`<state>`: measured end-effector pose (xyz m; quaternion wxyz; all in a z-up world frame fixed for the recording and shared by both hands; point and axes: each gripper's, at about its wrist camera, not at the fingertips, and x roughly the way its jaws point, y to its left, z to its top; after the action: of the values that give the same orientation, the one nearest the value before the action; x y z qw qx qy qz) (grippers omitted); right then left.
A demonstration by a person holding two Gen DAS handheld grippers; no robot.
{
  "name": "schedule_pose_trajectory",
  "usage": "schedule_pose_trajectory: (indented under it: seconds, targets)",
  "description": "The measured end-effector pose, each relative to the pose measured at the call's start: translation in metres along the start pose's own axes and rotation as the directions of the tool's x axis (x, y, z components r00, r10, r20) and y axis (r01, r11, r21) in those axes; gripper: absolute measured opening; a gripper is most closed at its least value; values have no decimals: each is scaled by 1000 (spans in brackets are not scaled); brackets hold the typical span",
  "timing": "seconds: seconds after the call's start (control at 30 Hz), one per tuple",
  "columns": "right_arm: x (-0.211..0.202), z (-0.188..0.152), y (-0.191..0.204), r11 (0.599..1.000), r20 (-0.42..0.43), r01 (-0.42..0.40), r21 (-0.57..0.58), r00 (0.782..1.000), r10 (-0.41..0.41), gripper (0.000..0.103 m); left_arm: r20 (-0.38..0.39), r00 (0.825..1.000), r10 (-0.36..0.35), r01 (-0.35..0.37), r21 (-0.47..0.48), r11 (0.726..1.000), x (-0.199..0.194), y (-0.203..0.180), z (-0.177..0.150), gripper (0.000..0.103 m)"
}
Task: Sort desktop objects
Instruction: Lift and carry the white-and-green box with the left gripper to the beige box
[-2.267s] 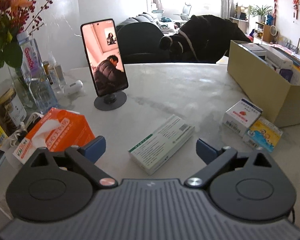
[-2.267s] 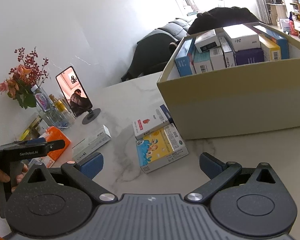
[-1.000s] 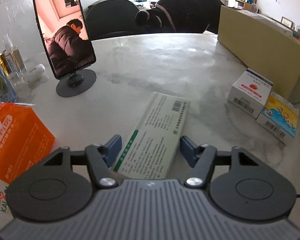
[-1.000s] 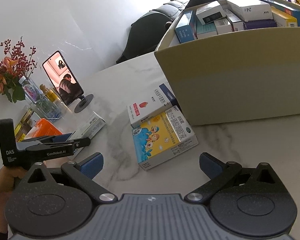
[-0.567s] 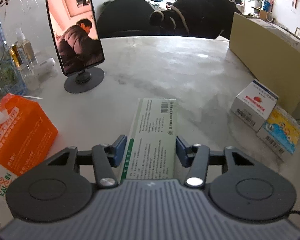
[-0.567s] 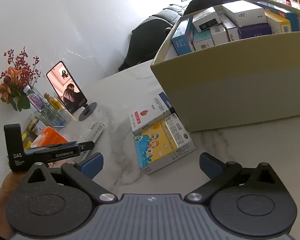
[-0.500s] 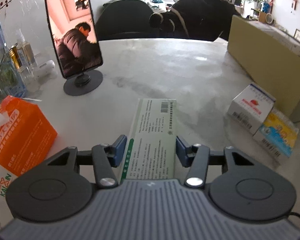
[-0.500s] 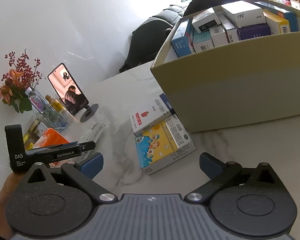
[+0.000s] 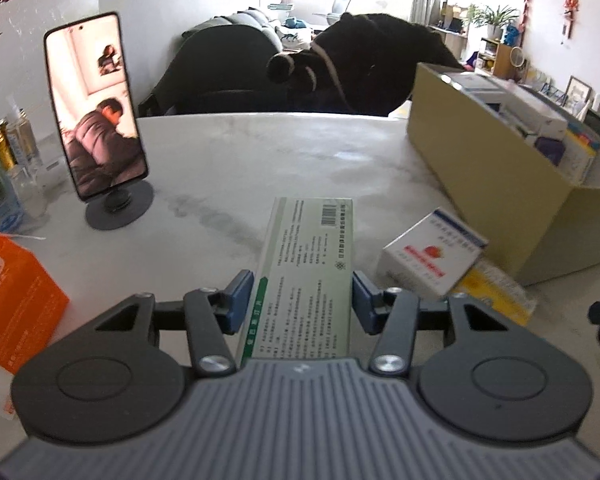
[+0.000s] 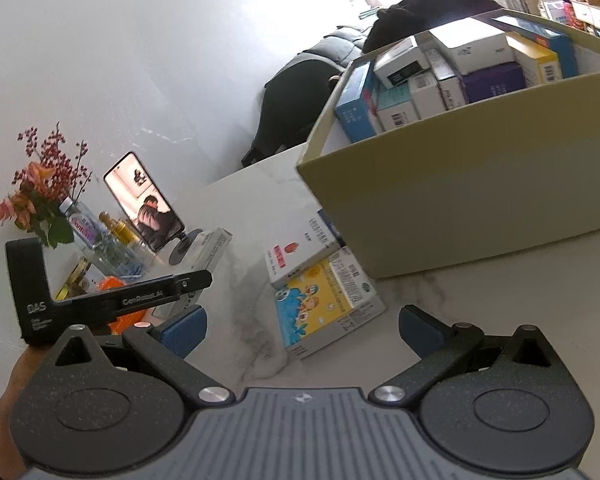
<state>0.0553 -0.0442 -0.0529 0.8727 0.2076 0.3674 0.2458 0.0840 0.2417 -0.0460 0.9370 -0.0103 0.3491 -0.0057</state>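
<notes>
White marble table (image 9: 284, 152) fills the scene, with a phone on a round stand (image 9: 96, 108) at the left and an orange tissue box (image 9: 10, 300) nearer the camera. Left gripper (image 9: 303, 300) has its blue pads pinched against both long sides of the green-and-white medicine box (image 9: 306, 276), which is lifted off the marble and points away toward the far edge. Right gripper (image 10: 302, 326) hovers spread wide with nothing between its fingers, above the yellow cartoon box (image 10: 324, 300) and the white strawberry box (image 10: 300, 250), both lying against the cardboard box (image 10: 480, 192) crammed with packets.
</notes>
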Motion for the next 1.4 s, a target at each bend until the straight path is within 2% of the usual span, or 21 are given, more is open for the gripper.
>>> schedule_pose_trajectory:
  seconds: [0.43, 0.67, 0.8, 0.9, 1.07, 1.23, 1.4]
  targets:
    - [-17, 15, -16, 999, 53, 17, 34, 998, -18, 103, 45, 997, -61, 60, 11, 998, -3, -31, 27, 50]
    - [-28, 26, -36, 995, 84, 61, 78, 994, -68, 103, 62, 993, -96, 97, -20, 995, 0, -36, 41, 50]
    - [-41, 34, -50, 989, 125, 107, 101, 985, -119, 103, 79, 989, -127, 128, -3, 992, 1, -47, 53, 50]
    - [-50, 35, -61, 981, 148, 137, 140, 976, -157, 103, 83, 983, -165, 161, 61, 985, 0, -60, 63, 50]
    - [-56, 30, -67, 978, 155, 139, 158, 974, -164, 103, 81, 970, -230, 214, 173, 962, -3, -84, 79, 50]
    - [-47, 27, -64, 984, 131, 122, 133, 981, -140, 103, 72, 953, -294, 263, 282, 923, -6, -108, 95, 50]
    - [-47, 31, -66, 986, 130, 107, 129, 984, -124, 103, -12, 928, -372, 352, 355, 866, 6, -123, 111, 50]
